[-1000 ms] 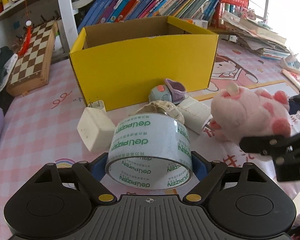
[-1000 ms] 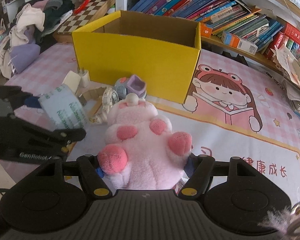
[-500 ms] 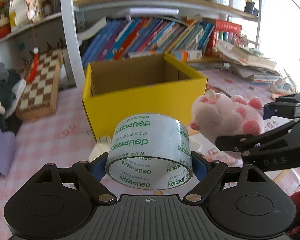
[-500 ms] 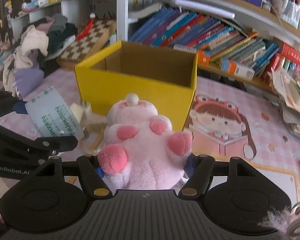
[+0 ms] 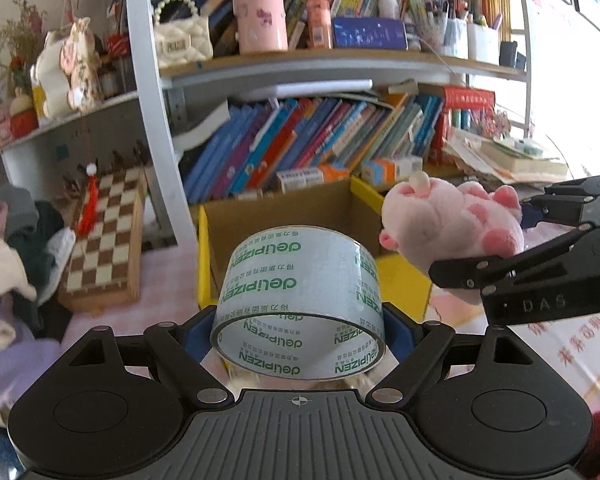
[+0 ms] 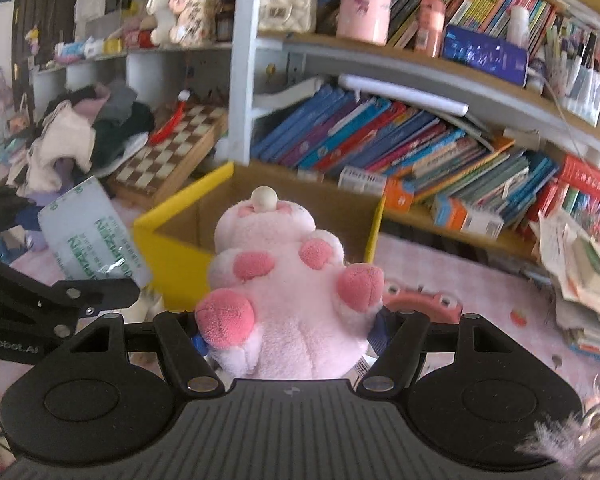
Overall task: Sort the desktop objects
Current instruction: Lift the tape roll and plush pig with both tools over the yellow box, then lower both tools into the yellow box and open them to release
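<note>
We hold the tape roll (image 5: 300, 304) clamped in our left claw (image 5: 300, 332) and the pink plush (image 6: 284, 292) in our right claw (image 6: 288, 332), both raised before the yellow box (image 6: 172, 256). Next we probably carry them over its rim, though its inside is mostly hidden.

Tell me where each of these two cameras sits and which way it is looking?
Left wrist view: rides on the left gripper, looking forward past the tape roll it clamps toward the yellow box and bookshelf; the right gripper shows at right.
Right wrist view: rides on the right gripper, looking past the pink plush toy it holds; the left gripper shows at left.
Shared: box, tape, plush, chessboard, books.
</note>
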`<state>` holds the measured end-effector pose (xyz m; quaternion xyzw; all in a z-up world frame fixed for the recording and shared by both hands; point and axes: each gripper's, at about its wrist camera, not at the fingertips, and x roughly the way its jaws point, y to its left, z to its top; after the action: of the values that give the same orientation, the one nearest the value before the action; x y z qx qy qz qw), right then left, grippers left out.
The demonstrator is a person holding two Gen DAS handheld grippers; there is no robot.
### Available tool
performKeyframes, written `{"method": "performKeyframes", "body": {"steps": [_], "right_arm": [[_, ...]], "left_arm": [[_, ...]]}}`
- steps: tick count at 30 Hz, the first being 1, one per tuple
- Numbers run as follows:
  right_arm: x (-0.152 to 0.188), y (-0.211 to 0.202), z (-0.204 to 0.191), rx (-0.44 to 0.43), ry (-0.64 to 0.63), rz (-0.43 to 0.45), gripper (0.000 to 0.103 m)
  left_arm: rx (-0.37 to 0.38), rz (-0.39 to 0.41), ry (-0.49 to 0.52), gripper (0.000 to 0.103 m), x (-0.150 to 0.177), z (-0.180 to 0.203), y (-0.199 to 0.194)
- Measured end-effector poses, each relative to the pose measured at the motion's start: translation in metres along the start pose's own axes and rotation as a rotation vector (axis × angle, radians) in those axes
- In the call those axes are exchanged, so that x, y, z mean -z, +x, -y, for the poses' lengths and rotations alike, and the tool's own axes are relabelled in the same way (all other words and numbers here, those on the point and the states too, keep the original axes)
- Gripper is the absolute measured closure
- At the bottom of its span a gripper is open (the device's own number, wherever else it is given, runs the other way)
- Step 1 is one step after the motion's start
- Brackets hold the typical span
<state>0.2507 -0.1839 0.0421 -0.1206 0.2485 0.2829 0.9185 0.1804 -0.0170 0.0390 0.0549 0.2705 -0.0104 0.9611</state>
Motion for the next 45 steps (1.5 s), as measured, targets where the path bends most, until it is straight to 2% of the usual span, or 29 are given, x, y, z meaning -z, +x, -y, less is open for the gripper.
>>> {"method": "performKeyframes", "body": {"steps": [5, 10, 22, 29, 34, 45], "right_arm": [[-0.02, 0.016, 0.016, -0.004, -0.008, 0.036, 0.035], [-0.031, 0.037, 0.026, -0.022, -0.022, 0.033, 0.035], [-0.035, 0.108, 0.036, -0.08, -0.099, -0.056, 0.035], [-0.036, 0.143, 0.04, -0.107, -0.144, -0.109, 0.035], [-0.034, 0.157, 0.045, -0.147, -0.137, -0.148, 0.034], [-0.04, 0.175, 0.041, -0.184, -0.201, -0.199, 0.034]], "left_arm": [[-0.004, 0.025, 0.029, 0.018, -0.019, 0.002, 0.016], [-0.018, 0.018, 0.053, 0.018, -0.031, 0.004, 0.037], [-0.056, -0.051, 0.075, 0.018, -0.039, -0.005, 0.091], [-0.061, -0.12, 0.091, 0.018, -0.041, -0.012, 0.122], [-0.054, -0.17, 0.097, 0.018, -0.034, -0.013, 0.139], [-0.036, -0.219, 0.019, 0.018, -0.029, -0.028, 0.153]]}}
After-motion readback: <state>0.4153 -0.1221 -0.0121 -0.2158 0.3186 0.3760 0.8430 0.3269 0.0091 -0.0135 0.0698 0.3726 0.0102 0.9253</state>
